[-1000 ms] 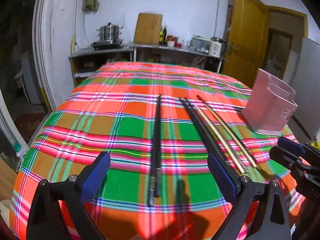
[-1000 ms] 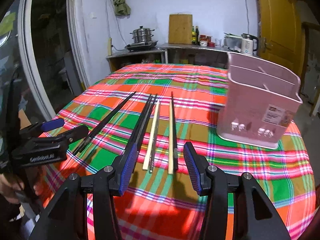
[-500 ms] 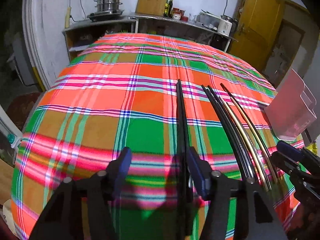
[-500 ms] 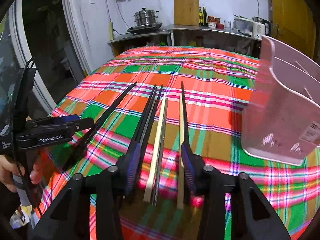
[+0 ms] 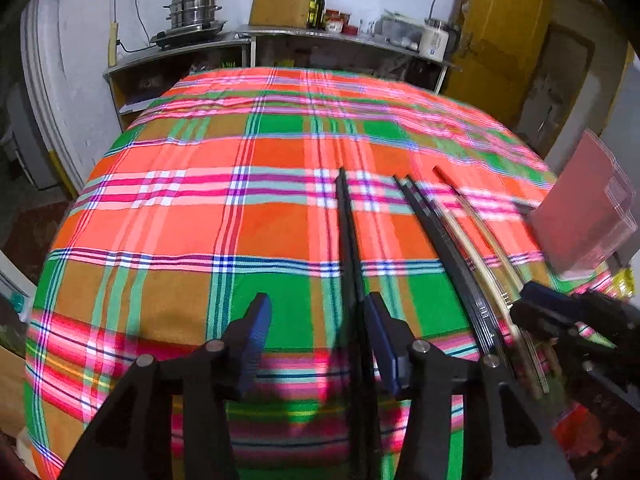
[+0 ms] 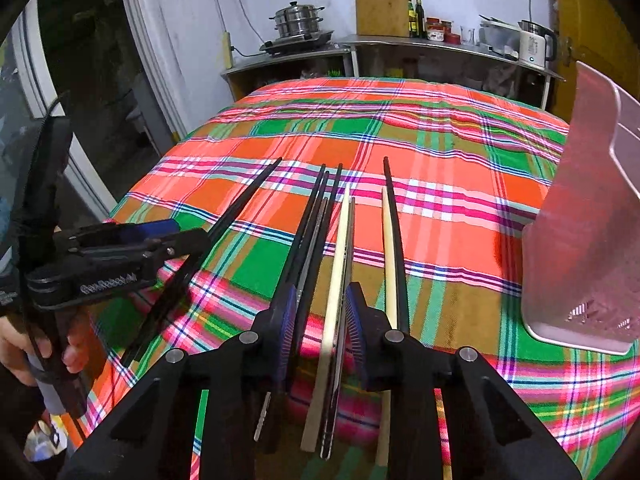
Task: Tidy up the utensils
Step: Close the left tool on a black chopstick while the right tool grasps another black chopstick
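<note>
Our left gripper (image 5: 316,334), jaws half-open, straddles the pair of long black chopsticks (image 5: 347,232) lying lengthwise along its fingers on the plaid tablecloth (image 5: 168,216); our right gripper (image 6: 322,326), narrower, brackets the pale wooden chopstick (image 6: 335,280) (pink plastic utensil holder (image 6: 588,248) stands to the right).

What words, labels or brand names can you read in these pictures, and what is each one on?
"GenRobot.AI": raised lettering on the body of the left claw, blurred but legible in the right wrist view.
Bottles on the back counter: labels too small to read.
White kettle: no legible marking.
Pink utensil holder: no label visible from this angle.
</note>
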### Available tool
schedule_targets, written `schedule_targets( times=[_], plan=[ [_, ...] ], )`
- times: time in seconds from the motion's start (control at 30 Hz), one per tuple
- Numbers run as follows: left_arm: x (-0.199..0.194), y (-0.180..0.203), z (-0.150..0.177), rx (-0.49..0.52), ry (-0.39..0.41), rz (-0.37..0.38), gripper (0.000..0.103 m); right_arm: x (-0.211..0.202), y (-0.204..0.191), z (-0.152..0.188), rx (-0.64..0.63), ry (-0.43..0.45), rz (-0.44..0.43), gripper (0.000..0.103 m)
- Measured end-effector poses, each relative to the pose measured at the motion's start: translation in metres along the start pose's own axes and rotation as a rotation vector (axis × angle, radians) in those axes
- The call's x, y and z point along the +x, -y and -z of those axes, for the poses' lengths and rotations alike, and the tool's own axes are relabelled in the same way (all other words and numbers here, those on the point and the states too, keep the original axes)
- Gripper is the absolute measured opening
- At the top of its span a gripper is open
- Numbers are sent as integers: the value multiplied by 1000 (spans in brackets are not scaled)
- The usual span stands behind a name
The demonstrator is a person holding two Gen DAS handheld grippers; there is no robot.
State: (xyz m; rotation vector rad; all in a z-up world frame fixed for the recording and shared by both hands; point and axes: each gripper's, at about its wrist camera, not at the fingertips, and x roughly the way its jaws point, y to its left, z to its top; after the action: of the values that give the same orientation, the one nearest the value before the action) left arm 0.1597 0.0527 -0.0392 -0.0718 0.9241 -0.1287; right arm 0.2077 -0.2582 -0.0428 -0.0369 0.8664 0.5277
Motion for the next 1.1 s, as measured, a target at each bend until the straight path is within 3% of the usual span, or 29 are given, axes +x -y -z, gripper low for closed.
schedule_targets(
  times=[0.33, 0.43, 0.87, 1.1],
  plan=[
    [-3, -7, 2, 0, 12, -26, 43, 15, -4, -6, -2, -26, -17, 19],
    [1, -4, 2, 31, 6, -75, 37, 19, -4, -10, 2, -32, -22, 15],
    [5, -13, -6, -9, -6, -48, 36, 42, 7, -32, 39, -84, -40, 8],
    [9, -9, -10, 11, -12, -60, 37, 50, 5, -39, 21, -119, -1, 8]
  ],
)
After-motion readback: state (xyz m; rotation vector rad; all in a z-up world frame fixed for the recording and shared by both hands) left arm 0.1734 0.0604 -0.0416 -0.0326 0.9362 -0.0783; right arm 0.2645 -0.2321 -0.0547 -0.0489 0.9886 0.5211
